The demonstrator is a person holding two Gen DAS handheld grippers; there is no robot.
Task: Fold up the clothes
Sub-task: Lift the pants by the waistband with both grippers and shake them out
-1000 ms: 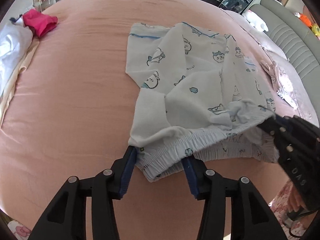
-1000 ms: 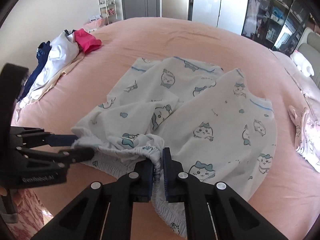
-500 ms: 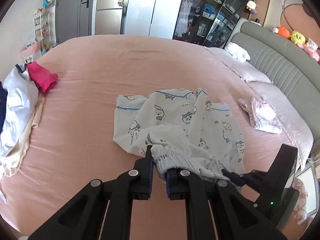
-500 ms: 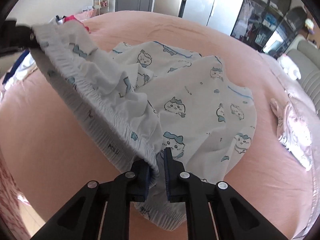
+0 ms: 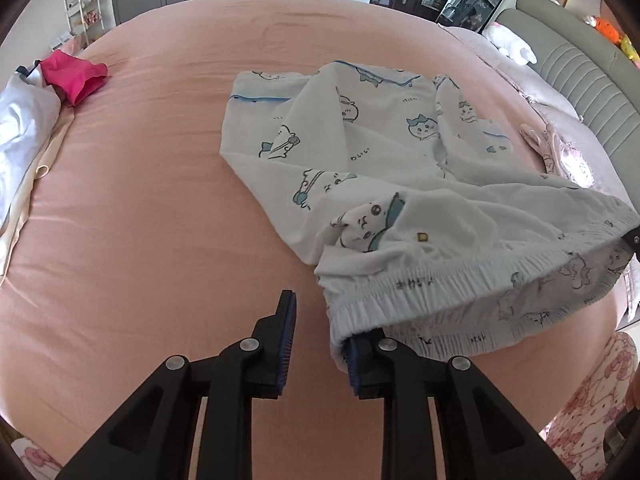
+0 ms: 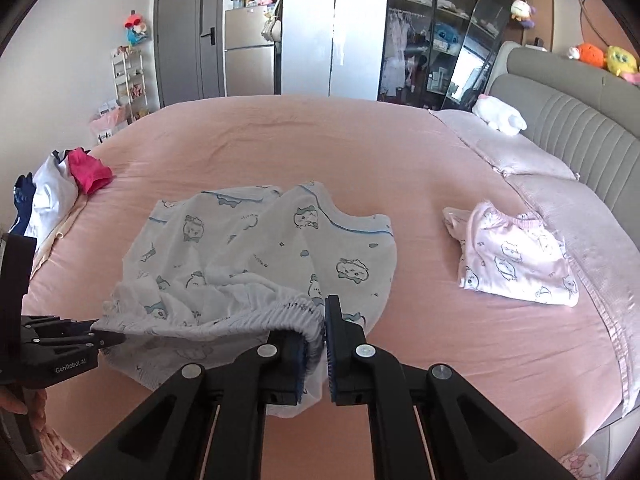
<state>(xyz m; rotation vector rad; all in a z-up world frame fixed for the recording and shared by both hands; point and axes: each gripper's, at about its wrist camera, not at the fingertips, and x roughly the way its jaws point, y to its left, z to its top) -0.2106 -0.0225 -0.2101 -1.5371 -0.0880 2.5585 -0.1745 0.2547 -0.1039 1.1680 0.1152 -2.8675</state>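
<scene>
Both grippers differ from 0.5 s ago: left gripper [image 5: 318,338] now released, waistband draped on one finger; right gripper [image 6: 323,344] stays clenched on shorts [image 6: 256,264], held low.

left gripper [image 5: 318,334]: black angular plastic arms, round silver screw heads, ribbed blue pads on the inner faces
right gripper [image 6: 323,338]: same black build, silver screws, blue pads
marking: white "GenRobot.AI" on the left gripper's black side housing
clothing: pale fabric with pink cartoon print below the claws
</scene>
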